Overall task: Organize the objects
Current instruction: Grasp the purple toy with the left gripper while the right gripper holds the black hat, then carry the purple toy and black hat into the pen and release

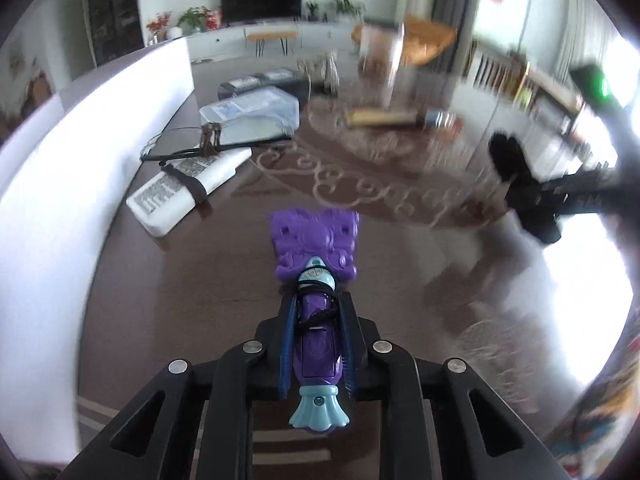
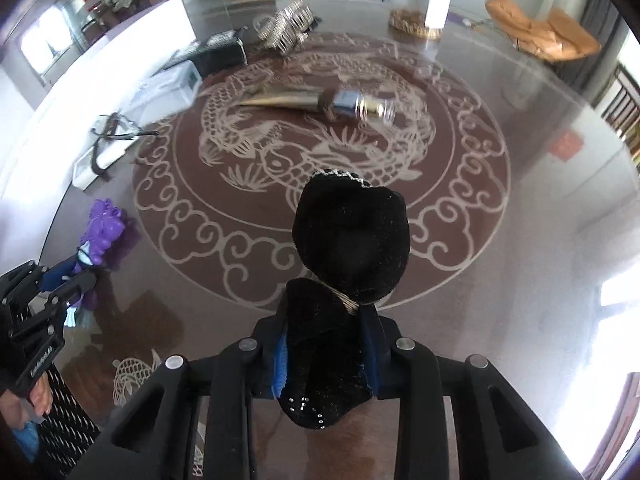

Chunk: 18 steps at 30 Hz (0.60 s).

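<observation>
My left gripper point(image 1: 316, 300) is shut on a purple and teal toy hairbrush point(image 1: 316, 252), held above the dark glass table; it also shows in the right wrist view point(image 2: 100, 232) at the left. My right gripper point(image 2: 326, 312) is shut on a black velvet bow hair clip point(image 2: 348, 240) with small rhinestones, held above the table's dragon pattern. In the left wrist view the right gripper point(image 1: 516, 184) with the black bow point(image 1: 506, 152) is at the right.
A white tube with a dark band point(image 1: 188, 188), a mirror or frame point(image 1: 216, 140), clear plastic boxes point(image 1: 252, 108) and a dark box point(image 1: 260, 80) lie along the left edge. A gold tube point(image 2: 280, 98) and a bottle point(image 2: 360, 106) lie mid-table. A silver crown point(image 2: 288, 26) is far.
</observation>
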Available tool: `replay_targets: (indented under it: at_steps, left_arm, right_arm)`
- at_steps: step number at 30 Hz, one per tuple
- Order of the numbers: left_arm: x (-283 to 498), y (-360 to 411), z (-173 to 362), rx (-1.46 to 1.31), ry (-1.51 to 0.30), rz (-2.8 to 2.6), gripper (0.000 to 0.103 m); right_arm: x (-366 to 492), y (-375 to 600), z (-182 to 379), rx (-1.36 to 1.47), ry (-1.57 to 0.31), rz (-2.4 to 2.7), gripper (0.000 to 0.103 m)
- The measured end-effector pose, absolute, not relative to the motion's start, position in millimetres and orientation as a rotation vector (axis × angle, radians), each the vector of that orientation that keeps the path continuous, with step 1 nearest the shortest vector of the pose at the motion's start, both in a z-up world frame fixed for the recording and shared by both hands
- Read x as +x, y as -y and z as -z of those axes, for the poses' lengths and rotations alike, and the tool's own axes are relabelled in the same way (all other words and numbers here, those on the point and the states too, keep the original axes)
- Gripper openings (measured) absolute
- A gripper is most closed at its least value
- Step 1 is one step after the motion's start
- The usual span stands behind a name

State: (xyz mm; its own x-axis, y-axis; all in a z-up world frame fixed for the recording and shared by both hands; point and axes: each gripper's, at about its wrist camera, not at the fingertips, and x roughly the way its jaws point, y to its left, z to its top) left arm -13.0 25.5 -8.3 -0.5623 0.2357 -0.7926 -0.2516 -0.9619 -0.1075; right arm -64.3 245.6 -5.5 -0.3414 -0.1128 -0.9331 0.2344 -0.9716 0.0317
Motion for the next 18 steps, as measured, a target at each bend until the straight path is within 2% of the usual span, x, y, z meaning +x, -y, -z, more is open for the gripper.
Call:
replay_targets:
  at_steps: [3,4,5,9,18]
  left_arm:
    - [2.2,-12.5,-4.8,-1.193,0.066,-2.595,0.018]
    - [6.4,-8.6,-10.6,-1.165,0.078,-2.613,0.007]
    - [9.0,-5.8,-14.9,-1.15,0.091,-2.616,0.005]
    - [15.3,7.0,-27.9,-1.109,0.124,-2.655,0.005]
    - [19.8,31.8,-21.1,-1.169,0.17,-2.63,0.005]
  right_arm:
    - [-49.3,-244.5,-13.3,1.584,-0.128,2.44,0.03]
    - [-45.2,-243.2,-18.2,1.566,-0.13,2.447,0.03]
    - [-40.7,-242.8,-22.9,1.548,-0.139,2.454,0.03]
    - [-31.3,-241.0,-31.1,1.513,-0.126,2.456,0.03]
    - [-28.1,-224.8,-34.2,1.462,-0.099,2.433,0.03]
